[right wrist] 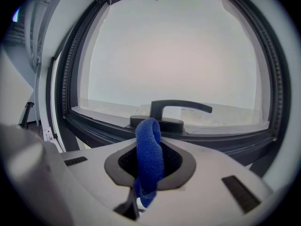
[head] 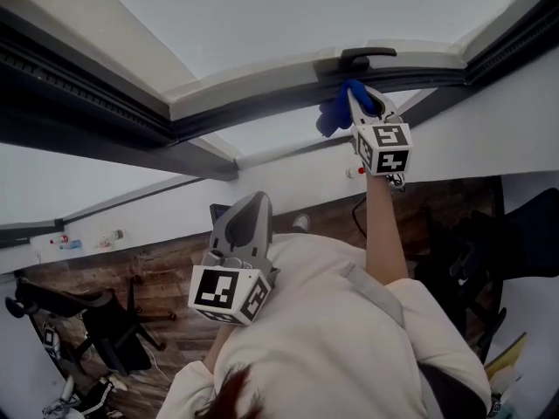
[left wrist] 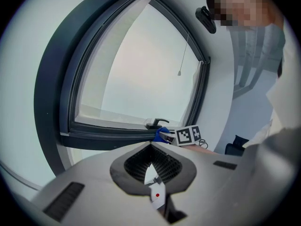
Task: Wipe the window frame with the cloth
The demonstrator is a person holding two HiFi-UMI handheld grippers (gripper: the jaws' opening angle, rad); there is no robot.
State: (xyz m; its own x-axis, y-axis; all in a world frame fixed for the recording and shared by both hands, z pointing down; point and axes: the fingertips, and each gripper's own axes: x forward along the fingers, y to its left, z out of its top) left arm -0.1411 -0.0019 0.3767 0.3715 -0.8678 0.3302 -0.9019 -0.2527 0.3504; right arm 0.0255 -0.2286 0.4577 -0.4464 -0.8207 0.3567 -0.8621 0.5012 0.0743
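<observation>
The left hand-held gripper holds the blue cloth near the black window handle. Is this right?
No. It is the right hand-held gripper that holds the blue cloth near the black window handle; the right gripper view shows the cloth between its jaws.

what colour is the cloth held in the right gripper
Blue. The cloth shows best in the right gripper view.

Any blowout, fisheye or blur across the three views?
Head view: pane washed pale, frame bowed. Left gripper view: heavy fisheye, black corners. Right gripper view: pane blown white, cloth and handle sharp.
</observation>
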